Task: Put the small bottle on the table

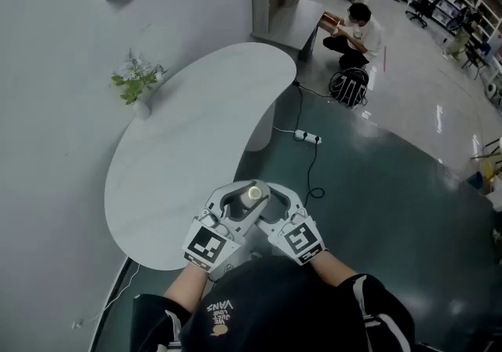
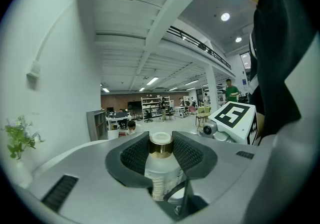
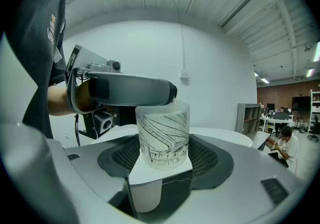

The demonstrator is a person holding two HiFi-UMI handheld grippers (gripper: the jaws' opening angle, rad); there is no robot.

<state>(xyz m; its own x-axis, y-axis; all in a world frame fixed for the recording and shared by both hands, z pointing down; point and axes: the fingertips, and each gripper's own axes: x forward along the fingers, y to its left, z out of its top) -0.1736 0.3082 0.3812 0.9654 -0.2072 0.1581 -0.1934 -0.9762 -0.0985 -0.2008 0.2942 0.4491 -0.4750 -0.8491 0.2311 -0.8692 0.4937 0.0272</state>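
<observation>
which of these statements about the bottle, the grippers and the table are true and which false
1. The left gripper is closed on the small bottle near its cap. True.
2. The bottle already stands on the table. False: it is held up between the grippers, near the table's near edge.
3. A plant stands at the table's wall side. True.
4. The cap is blue. False: it is gold.
5. The right gripper is far from the bottle. False: the bottle's body stands between its wide-apart jaws.
</observation>
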